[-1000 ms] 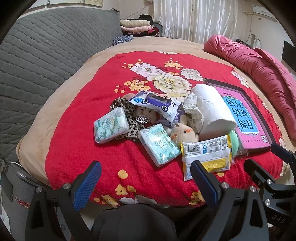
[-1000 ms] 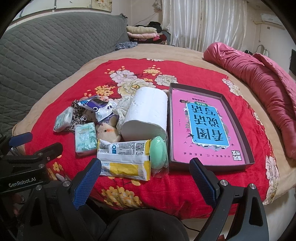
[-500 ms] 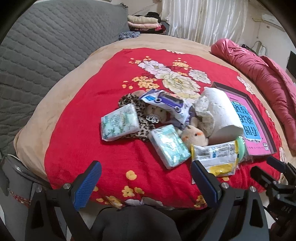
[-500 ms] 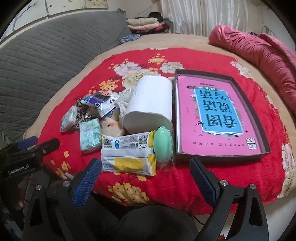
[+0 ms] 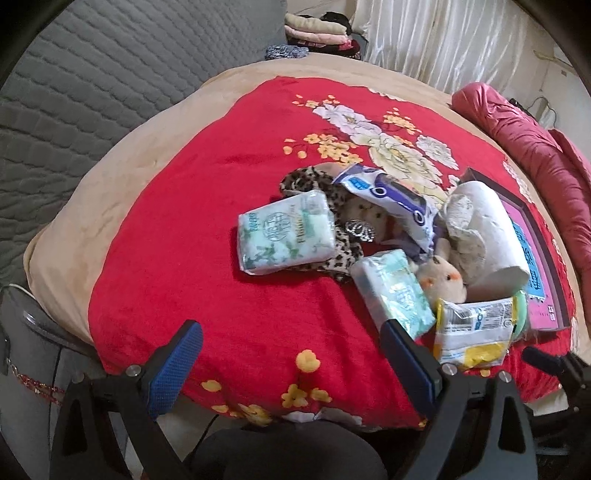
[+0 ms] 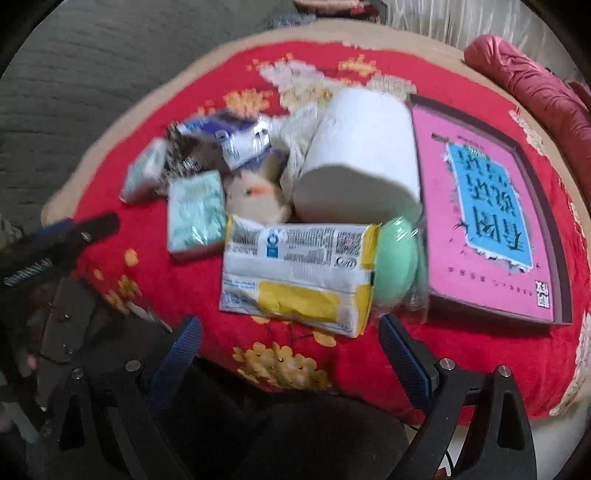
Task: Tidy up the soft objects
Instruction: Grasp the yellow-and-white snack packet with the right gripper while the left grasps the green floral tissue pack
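A pile of soft things lies on the red floral blanket point(image 5: 207, 229): two green tissue packs point(image 5: 284, 232) point(image 5: 393, 291), a leopard-print cloth point(image 5: 332, 254), a blue-white packet point(image 5: 391, 199), a small plush toy point(image 5: 443, 278), a white paper roll point(image 6: 362, 151), a yellow-white wipes pack point(image 6: 299, 277) and a green sponge point(image 6: 397, 262). A pink-lined box tray point(image 6: 484, 221) lies to the right of the pile. My left gripper point(image 5: 291, 363) is open and empty, near the blanket's front edge. My right gripper point(image 6: 291, 352) is open and empty, just in front of the wipes pack.
A grey quilted headboard point(image 5: 81, 85) rises on the left. A rolled pink-red quilt point(image 5: 528, 140) lies along the right side. Folded clothes point(image 5: 314, 33) and curtains stand at the back. The bed's front edge drops off below both grippers.
Both grippers have moved forward and down towards the pile, so the objects look larger. The left view has swung left. Nothing on the blanket has moved.
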The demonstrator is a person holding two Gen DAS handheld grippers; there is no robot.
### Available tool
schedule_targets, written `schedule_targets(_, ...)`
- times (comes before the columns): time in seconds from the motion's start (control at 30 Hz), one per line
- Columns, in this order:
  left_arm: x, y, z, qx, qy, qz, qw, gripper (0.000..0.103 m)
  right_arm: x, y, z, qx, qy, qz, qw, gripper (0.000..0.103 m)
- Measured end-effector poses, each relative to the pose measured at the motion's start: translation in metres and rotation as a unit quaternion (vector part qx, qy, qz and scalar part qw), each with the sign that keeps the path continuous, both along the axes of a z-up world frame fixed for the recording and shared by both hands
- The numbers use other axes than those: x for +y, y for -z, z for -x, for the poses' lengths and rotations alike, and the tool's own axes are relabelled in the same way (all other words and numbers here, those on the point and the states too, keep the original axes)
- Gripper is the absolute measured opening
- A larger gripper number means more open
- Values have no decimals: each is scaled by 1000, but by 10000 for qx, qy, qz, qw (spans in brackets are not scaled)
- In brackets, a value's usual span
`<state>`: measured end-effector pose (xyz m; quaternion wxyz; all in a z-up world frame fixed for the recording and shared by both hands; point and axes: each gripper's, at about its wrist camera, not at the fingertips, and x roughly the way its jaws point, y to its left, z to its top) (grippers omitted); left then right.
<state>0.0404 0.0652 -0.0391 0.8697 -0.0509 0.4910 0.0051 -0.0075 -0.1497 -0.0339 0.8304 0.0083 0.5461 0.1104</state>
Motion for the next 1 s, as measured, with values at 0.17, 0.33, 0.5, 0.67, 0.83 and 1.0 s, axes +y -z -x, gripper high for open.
schedule_targets(0.17,-1,4,-2,39,80,39,10000,97,-27,17,-6,347,497,-590,9964,96)
schedule_targets(0.33,-6,10,-8,99,150,48,9998,97,-57,32,-15,634,952,-1291,9850,96)
schedule_targets(0.5,-2,15,-19,97,64,-6,9999,97,-41,46,-25,866,662,-1385,9843,96)
schedule_targets(0.67,10,20,-31,85,-75,-57,9999,97,-31,49,-33,865,522,-1464,9841,95)
schedule_targets(0.83,16,28,-39,163,-150,-6,9998,97,-26,45,-34,764,446,-1477,9851,62)
schedule_targets(1.0,13,33,-40,226,-95,31,9997,97,-26,41,-37,735,482,-1617,9829,45)
